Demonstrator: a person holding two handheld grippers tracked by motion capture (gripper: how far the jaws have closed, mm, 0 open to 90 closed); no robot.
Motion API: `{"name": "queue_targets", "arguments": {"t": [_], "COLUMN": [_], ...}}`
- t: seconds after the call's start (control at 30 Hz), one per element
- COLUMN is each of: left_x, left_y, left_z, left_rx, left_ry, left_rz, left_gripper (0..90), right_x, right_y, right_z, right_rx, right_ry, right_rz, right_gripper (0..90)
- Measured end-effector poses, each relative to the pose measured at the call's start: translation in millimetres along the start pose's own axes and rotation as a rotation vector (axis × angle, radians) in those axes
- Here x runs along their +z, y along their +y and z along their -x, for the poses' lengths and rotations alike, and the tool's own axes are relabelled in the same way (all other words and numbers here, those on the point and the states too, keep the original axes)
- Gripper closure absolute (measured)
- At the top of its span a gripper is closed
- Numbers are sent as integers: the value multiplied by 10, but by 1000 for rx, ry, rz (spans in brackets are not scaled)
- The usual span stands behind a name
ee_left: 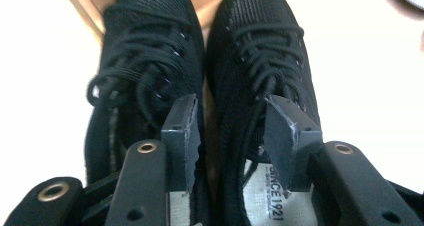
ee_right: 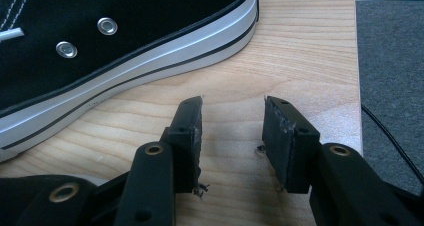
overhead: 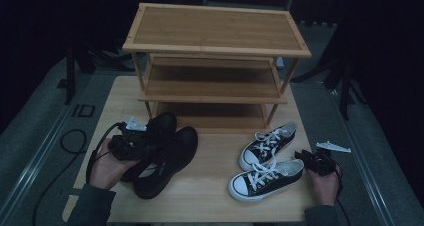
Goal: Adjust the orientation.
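Observation:
Two black lace-up shoes [overhead: 172, 158] lie side by side at the table's front left, toes toward the rack. My left gripper [overhead: 148, 144] is at their heels. In the left gripper view its jaws stand apart around the shoes' neighbouring inner collars, the left shoe [ee_left: 145, 51] and the right shoe [ee_left: 265, 46] running away from it; the left gripper [ee_left: 232, 131] is open, and its pads do not visibly press on them. A pair of black-and-white sneakers [overhead: 265, 178] lies at the front right. My right gripper [overhead: 301, 156] waits open beside the near sneaker's heel [ee_right: 100, 51], the right gripper [ee_right: 232, 131] holding nothing over bare wood.
A three-tier bamboo shoe rack [overhead: 215, 36] stands at the back of the wooden table [overhead: 210, 186], its shelves bare. The table's right edge [ee_right: 350, 61] runs close to my right gripper, with grey floor beyond. Cables trail off the left side.

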State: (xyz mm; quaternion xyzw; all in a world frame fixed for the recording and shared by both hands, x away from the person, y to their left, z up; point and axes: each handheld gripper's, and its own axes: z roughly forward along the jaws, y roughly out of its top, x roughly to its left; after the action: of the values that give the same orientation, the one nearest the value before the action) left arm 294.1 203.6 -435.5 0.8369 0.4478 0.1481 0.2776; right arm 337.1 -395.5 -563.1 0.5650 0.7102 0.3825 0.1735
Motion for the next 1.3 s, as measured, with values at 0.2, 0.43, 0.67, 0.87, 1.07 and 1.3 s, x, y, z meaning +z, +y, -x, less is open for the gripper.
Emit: {"name": "queue_targets", "arguments": {"t": [0.2,0.43,0.67,0.87,1.07,1.3], "left_x": [-72,-98,-105,-118,-128,-119], "left_y": [16,8,-3,-31,-33,-52], "left_z": [-16,-61,-90,-125,-129,-148], "left_rx": [-10,-32,-40,-46,-38,-43], "left_ry": [42,48,43,20,13,7], "left_rz": [30,35,26,25,24,20], "left_gripper": [439,384,365,365,377,392], "right_x": [0,0,-1,-1,-1,0], "right_y": [0,-1,-1,0,-1,-1], "right_z": [0,0,0,2,4,5], "right_rx": [0,3,5,5,7,8], "right_ry": [0,0,1,2,5,6], "right_rz": [0,1,0,0,2,2], "right_gripper": [593,593,592,591,590,589]}}
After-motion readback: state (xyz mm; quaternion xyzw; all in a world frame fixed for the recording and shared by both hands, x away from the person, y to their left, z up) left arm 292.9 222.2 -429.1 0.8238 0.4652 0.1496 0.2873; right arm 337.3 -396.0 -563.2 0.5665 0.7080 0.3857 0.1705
